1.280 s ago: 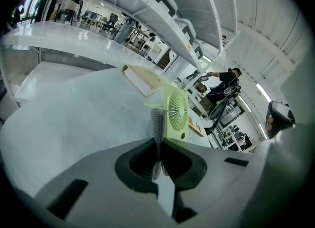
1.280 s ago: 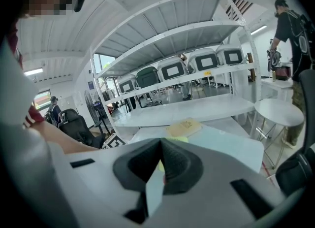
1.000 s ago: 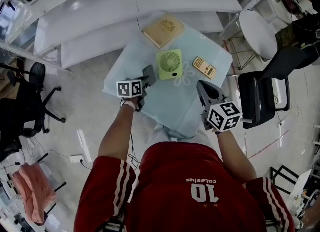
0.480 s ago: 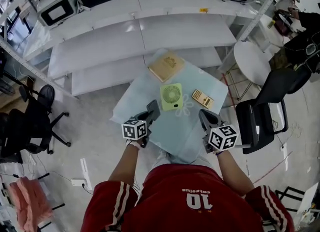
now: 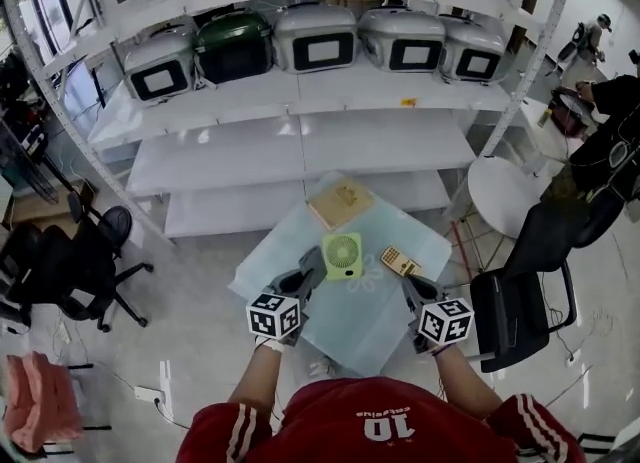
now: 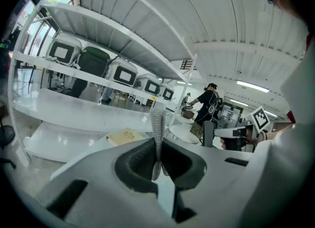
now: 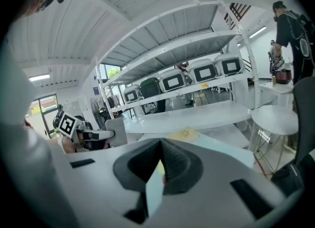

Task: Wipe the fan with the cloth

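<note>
Fan (image 5: 342, 255): light green. Tabletop (image 5: 365, 323): pale blue. Box (image 5: 340, 201): tan. Left gripper (image 5: 311, 259) and right gripper (image 5: 408, 283): dark grey, each with a cube of black-and-white square markers. Shirt (image 5: 390, 431): red, with white sleeve stripes and a white numeral. Shelves (image 5: 250, 161): white. One bin (image 5: 232, 43): dark green.

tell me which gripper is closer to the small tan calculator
Right. The right gripper is just on the person's side of the tan calculator. The left gripper is farther off, with the green fan between it and the calculator.
</note>
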